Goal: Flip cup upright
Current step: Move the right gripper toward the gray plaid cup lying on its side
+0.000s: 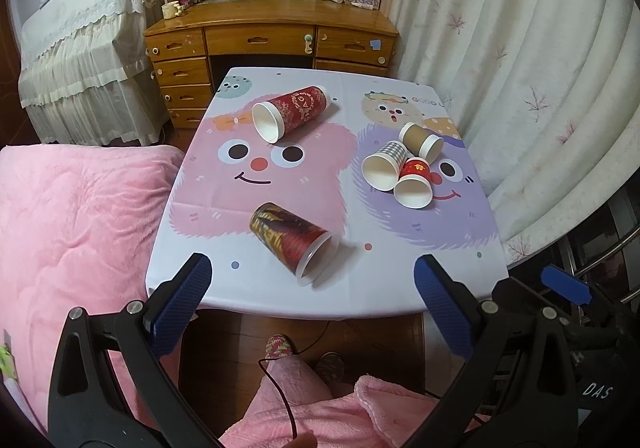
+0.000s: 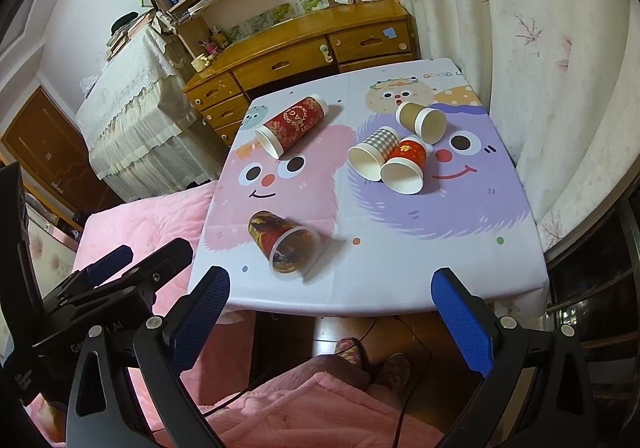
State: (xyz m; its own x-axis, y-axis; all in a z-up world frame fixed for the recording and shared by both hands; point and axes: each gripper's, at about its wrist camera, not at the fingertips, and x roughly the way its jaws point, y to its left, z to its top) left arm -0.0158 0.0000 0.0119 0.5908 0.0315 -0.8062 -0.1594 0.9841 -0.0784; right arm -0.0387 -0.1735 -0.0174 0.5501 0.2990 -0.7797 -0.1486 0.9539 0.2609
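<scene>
Near the counter's [image 1: 280,296] front edge the closest cup [image 1: 294,242] lies sideways, like four farther back; nothing is upright. Left claw [image 1: 312,288] and right claw [image 2: 330,298] hover spread, empty.

Left tool [image 1: 312,296]: both fingers are spread wide apart, with nothing between them. The blue textured pads [image 1: 182,308] face inward. The fingers extend forward from black hinged arms fastened with silver bolts. The tool is held off the near edge of the counter, touching nothing.

Right tool [image 2: 330,306]: both fingers are likewise spread wide, with nothing between them, and its blue pads [image 2: 462,322] face inward. It is held level with the left tool, just beside it on the right.

The person's legs [image 1: 296,380], in pink fleece, and two slippered feet [image 2: 374,362] are visible below both tools.
</scene>
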